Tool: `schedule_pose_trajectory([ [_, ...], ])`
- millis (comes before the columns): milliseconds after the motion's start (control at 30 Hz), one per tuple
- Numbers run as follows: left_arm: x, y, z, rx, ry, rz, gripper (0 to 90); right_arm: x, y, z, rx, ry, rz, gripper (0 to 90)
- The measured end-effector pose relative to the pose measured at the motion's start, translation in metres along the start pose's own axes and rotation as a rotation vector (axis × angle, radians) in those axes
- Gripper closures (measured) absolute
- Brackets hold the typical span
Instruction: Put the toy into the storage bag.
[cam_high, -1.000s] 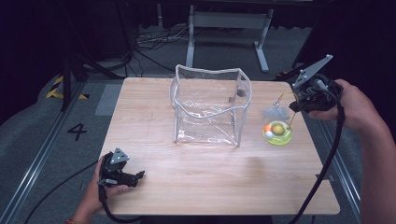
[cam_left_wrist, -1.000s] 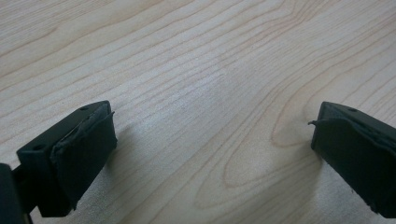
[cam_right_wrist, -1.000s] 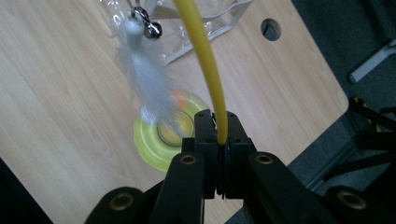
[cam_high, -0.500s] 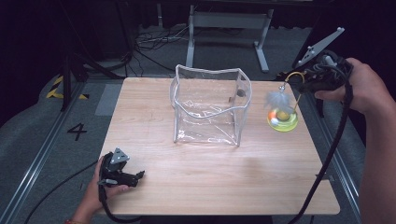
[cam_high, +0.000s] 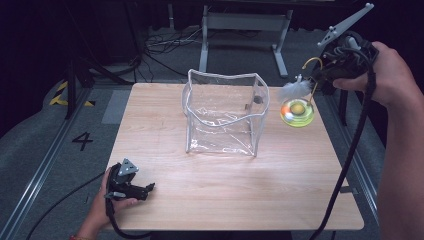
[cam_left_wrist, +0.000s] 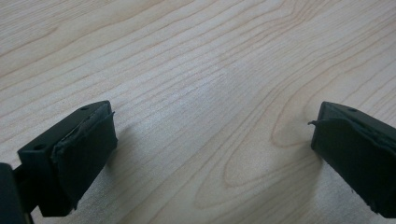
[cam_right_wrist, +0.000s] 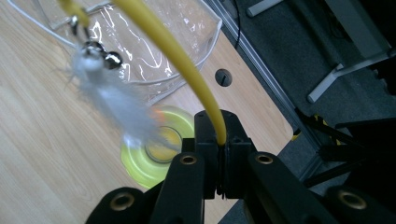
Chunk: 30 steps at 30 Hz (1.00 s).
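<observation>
A person works at a wooden counter (cam_high: 235, 190) with a hand-held gripper in each hand; the right gripper (cam_high: 320, 76) is raised above the counter's far right edge, its jaws clamped together on the thin yellow wand (cam_right_wrist: 187, 65) of a cat toy (cam_high: 297, 100); from the curved wand hang small silver bells (cam_right_wrist: 100, 53) and a white feather tuft (cam_high: 292, 91), and a lime-green round base (cam_high: 297, 114) sits below them, just right of a clear plastic bag (cam_high: 225, 115); whether the base is lifted off the wood or resting on it is hard to tell from above.

The left gripper (cam_high: 145, 189) rests low at the near left corner, well apart from everything; its jaws stand wide apart with only bare wood grain between them.

Judging from the pose, the step in hand is carrying the toy toward the bag's open top; to do it well, the grip on the slim wand should stay firm, since the wand is smooth and the base weighs it down; the toy should rise high enough for the base to clear the bag's white-trimmed rim (cam_high: 225, 76), then come down slowly through the opening; the soft, sagging walls may fold inward, so the idle left gripper could steady the near rim.

The bag stands upright at the counter's middle, open upward; it appears empty, showing only creases and glare.
</observation>
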<state>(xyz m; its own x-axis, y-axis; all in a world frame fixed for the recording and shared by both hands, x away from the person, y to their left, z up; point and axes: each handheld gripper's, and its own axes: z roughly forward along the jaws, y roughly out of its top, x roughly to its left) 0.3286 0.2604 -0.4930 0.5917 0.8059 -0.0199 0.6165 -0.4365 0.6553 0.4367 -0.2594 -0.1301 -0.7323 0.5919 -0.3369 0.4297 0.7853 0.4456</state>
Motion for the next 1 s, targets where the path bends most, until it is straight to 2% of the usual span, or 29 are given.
schedule_pose_trajectory([
  [67, 0.0, 0.0, 0.0, 0.0, 0.0, 0.0, 0.4, 0.0, 0.005, -0.001, 0.0, 0.003, -0.013, 88.1],
  [133, 0.0, 0.0, 0.0, 0.0, 0.0, 0.0, 0.4, 0.0, 0.01, -0.001, 0.014, -0.014, -0.017, 88.1],
  [533, 0.0, 0.0, 0.0, 0.002, -0.001, 0.0, 0.4, -0.005, 0.036, -0.007, -0.05, -0.032, -0.005, 88.1],
  [633, 0.0, 0.0, 0.0, 0.003, -0.002, 0.0, 0.4, -0.005, 0.046, -0.009, -0.073, -0.053, -0.007, 88.1],
  [1000, 0.0, 0.0, 0.0, 0.006, -0.003, 0.001, 0.4, 0.005, 0.076, -0.007, -0.091, -0.044, -0.049, 88.1],
])
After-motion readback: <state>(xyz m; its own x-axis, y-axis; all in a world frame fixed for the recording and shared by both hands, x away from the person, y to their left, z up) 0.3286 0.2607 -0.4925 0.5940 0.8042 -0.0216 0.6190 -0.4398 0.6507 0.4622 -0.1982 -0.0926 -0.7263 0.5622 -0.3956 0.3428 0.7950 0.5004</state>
